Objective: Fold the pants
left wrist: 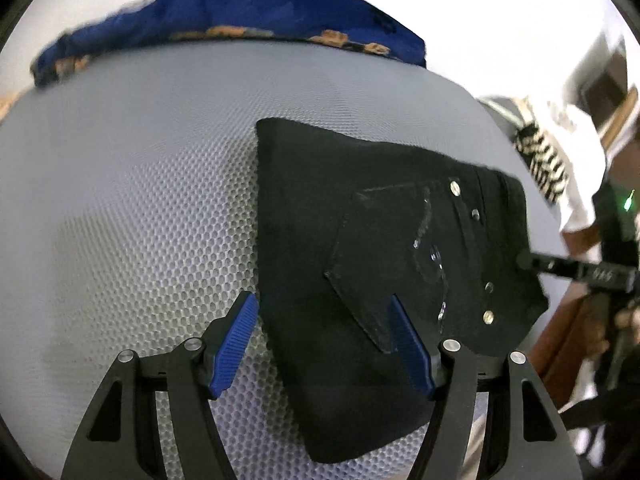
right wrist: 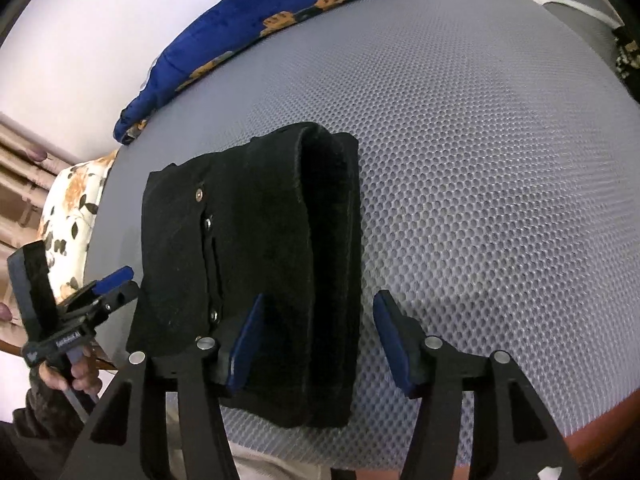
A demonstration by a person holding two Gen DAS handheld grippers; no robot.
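The black denim pants (right wrist: 256, 264) lie compactly folded near the grey honeycomb-mesh mattress's (right wrist: 480, 160) front edge, seemingly finished; left gripper (left wrist: 324, 344) and right gripper (right wrist: 316, 344) both gape, holding nothing.

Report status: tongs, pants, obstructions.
Left tongs open, empty. Right tongs open, empty. Black pants folded on mesh mattress. Nothing in the way.

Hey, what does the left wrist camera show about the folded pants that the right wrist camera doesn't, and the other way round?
Only the left wrist view shows the pants' stitched back pocket and a striped cloth past the mattress edge. Only the right wrist view shows the rolled fold edge with its layers, and a floral pillow. Both show the black pants folded on the grey mesh mattress, the metal rivets, the blue blanket, and both grippers, left gripper and right gripper, open, holding nothing.
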